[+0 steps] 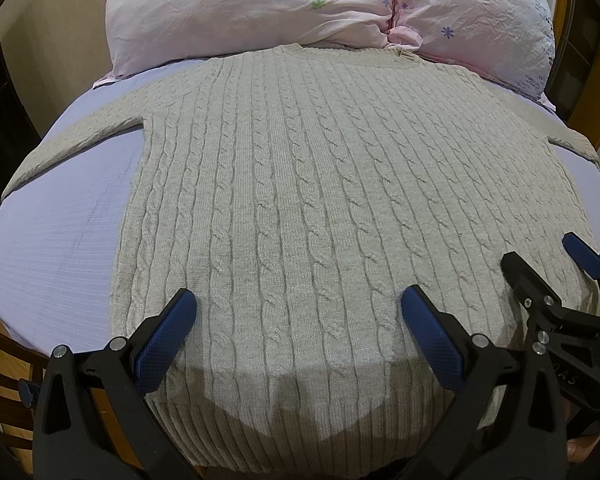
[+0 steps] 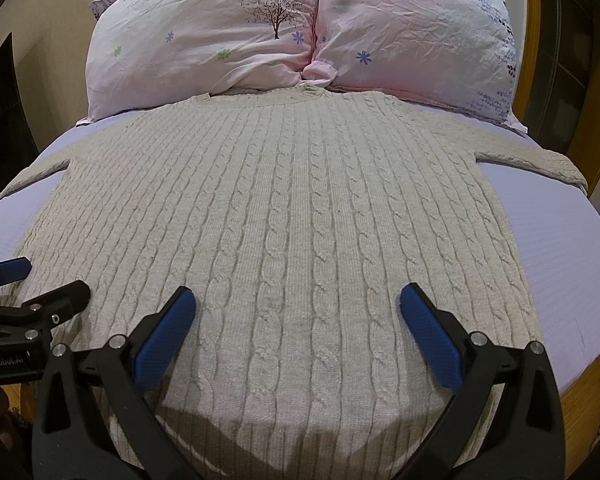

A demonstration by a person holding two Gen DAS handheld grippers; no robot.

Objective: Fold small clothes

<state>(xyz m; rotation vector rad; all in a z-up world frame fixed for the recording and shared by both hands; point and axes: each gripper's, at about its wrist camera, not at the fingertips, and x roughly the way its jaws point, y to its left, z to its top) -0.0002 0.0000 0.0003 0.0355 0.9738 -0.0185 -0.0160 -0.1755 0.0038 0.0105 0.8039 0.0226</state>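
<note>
A beige cable-knit sweater [image 1: 300,200] lies flat on a lilac bed sheet [image 1: 60,248], neck toward the pillows, sleeves spread to both sides. It also shows in the right wrist view [image 2: 300,220]. My left gripper [image 1: 298,304] is open and empty, hovering over the sweater's hem near the left part. My right gripper [image 2: 298,304] is open and empty over the hem toward the right. The right gripper also shows at the right edge of the left wrist view [image 1: 548,264]. The left gripper shows at the left edge of the right wrist view [image 2: 48,280].
Two pink flowered pillows [image 1: 260,8] lie at the head of the bed, touching the sweater's collar. The sheet [image 2: 572,264] shows bare on both sides of the sweater. A wooden bed frame [image 2: 580,408] borders the mattress.
</note>
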